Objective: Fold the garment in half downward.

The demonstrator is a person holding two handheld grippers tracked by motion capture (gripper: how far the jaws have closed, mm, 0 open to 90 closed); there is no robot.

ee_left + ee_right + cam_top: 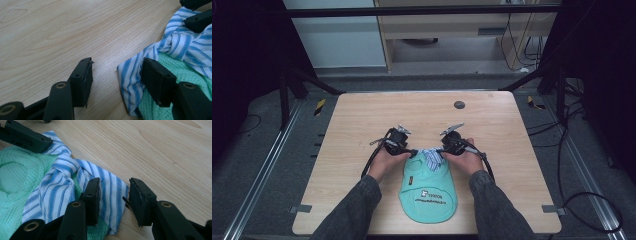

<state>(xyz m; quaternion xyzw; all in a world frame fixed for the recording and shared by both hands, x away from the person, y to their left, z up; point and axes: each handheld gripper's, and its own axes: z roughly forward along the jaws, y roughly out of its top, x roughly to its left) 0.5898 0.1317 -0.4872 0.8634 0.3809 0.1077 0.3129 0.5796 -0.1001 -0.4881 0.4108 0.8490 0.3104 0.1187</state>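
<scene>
The green garment (428, 186) lies lengthwise toward the person, its striped collar (430, 158) between the left gripper (411, 151) and right gripper (443, 150), both part-open, each straddling a collar tip unpinched.

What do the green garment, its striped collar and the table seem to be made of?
Green garment: probably a knitted waffle or mesh fabric, matte; a fine grid texture shows in the gripper views. Striped collar: thin, smooth woven cloth, likely cotton shirting, with blue and white stripes and soft creases. Table: light wood or wood-look laminate; grain lines show, with a slight sheen.
</scene>
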